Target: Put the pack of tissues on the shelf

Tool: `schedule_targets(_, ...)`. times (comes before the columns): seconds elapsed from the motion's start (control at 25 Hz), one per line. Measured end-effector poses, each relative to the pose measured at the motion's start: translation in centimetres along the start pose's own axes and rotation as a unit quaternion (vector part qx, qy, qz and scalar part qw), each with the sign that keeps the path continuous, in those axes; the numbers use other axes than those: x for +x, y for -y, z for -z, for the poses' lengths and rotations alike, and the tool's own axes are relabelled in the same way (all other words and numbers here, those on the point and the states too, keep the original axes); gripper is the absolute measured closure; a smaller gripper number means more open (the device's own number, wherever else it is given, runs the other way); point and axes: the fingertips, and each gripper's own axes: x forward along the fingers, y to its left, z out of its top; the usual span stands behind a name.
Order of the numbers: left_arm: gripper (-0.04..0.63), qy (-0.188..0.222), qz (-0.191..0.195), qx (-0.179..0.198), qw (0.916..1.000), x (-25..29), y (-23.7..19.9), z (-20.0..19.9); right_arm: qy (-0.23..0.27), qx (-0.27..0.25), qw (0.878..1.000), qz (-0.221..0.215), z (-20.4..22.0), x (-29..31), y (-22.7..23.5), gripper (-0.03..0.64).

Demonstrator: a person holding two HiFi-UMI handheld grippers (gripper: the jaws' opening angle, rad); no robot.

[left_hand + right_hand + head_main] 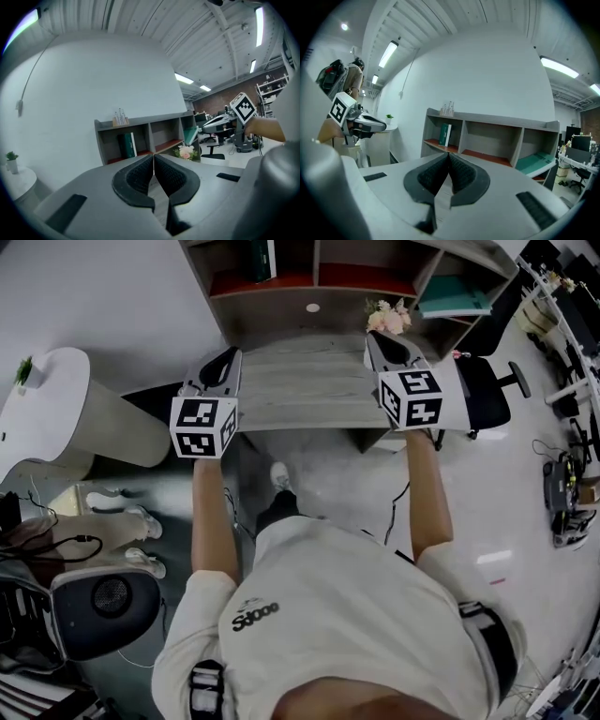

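Observation:
I see no pack of tissues in any view. The grey shelf unit [317,261] [138,120] [491,119] stands behind a grey wooden table [300,390]. My left gripper [232,354] [153,157] hovers over the table's left part, its jaws shut with nothing between them. My right gripper [370,337] [449,155] hovers over the table's right part, its pads pressed together and also empty. Both point toward the shelf.
On the shelf are a dark green book [261,259] [445,134] and a teal book [452,296] [536,161]. Pink flowers [387,318] [185,152] sit at the table's back right. A black office chair [487,390] stands to the right, a round white side table [56,390] to the left.

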Motion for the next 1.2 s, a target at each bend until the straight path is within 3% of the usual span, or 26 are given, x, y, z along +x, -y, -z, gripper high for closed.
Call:
schedule_targets(0.32,0.575,0.016,0.007,0.007,0.9998,-5.4,5.5,-1.7,0.023,-0.042,0.999,0.014,-0.8,-8.9,-1.9,0.61)
schedule_targets(0.64,0.575,0.027,0.02,0.019,0.9993,-9.7,10.1,-2.5,0.037,-0.042,0.998,-0.003,-0.7,-15.5,-4.3,0.611)
schedule_targets(1.2,0.574,0.056,0.037,0.043,0.9968,-14.2,13.8,-4.7,0.046,-0.066,0.997,-0.019,-1.7,-19.7,-7.9,0.611)
